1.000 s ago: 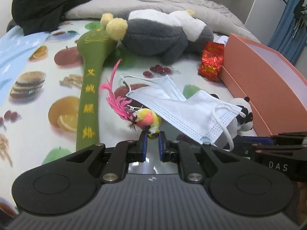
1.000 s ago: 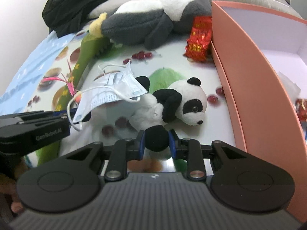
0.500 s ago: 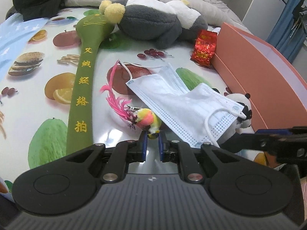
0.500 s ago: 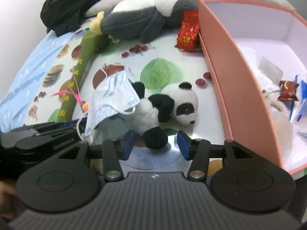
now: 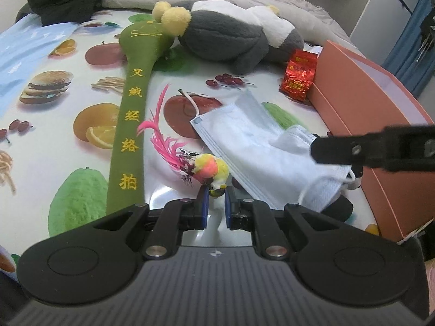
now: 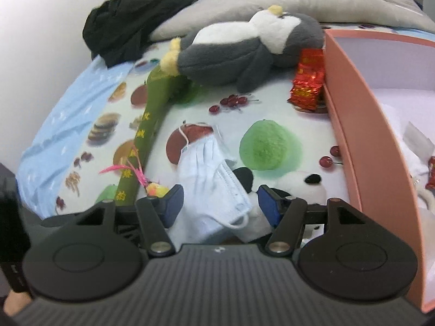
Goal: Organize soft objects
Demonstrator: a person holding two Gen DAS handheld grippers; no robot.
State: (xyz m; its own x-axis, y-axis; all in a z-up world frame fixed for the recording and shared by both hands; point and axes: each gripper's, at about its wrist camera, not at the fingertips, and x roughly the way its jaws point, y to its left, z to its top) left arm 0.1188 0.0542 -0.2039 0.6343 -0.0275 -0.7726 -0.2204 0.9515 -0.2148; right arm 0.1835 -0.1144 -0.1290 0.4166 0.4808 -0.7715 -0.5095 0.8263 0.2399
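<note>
Two grippers work beside the pink box [image 6: 356,135]. The left gripper [image 5: 216,201] pinches the little bird toy [image 5: 210,168]. The right gripper [image 6: 217,203] is opening, its fingers touching nothing; the face mask [image 6: 209,179] and small panda [image 6: 299,184] lie between. A lift could snag the mask.

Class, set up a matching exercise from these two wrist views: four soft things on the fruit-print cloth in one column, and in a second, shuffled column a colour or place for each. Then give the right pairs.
Things
1. long padded stick
2. face mask
3. feathered bird toy
4. big plush penguin

Descriptions
A. draped over the small panda
B. grey and white, lying at the far end
C. green with yellow characters
D. pinched at its lower end by the left gripper

Pairs: 1-C, 2-A, 3-D, 4-B
</note>
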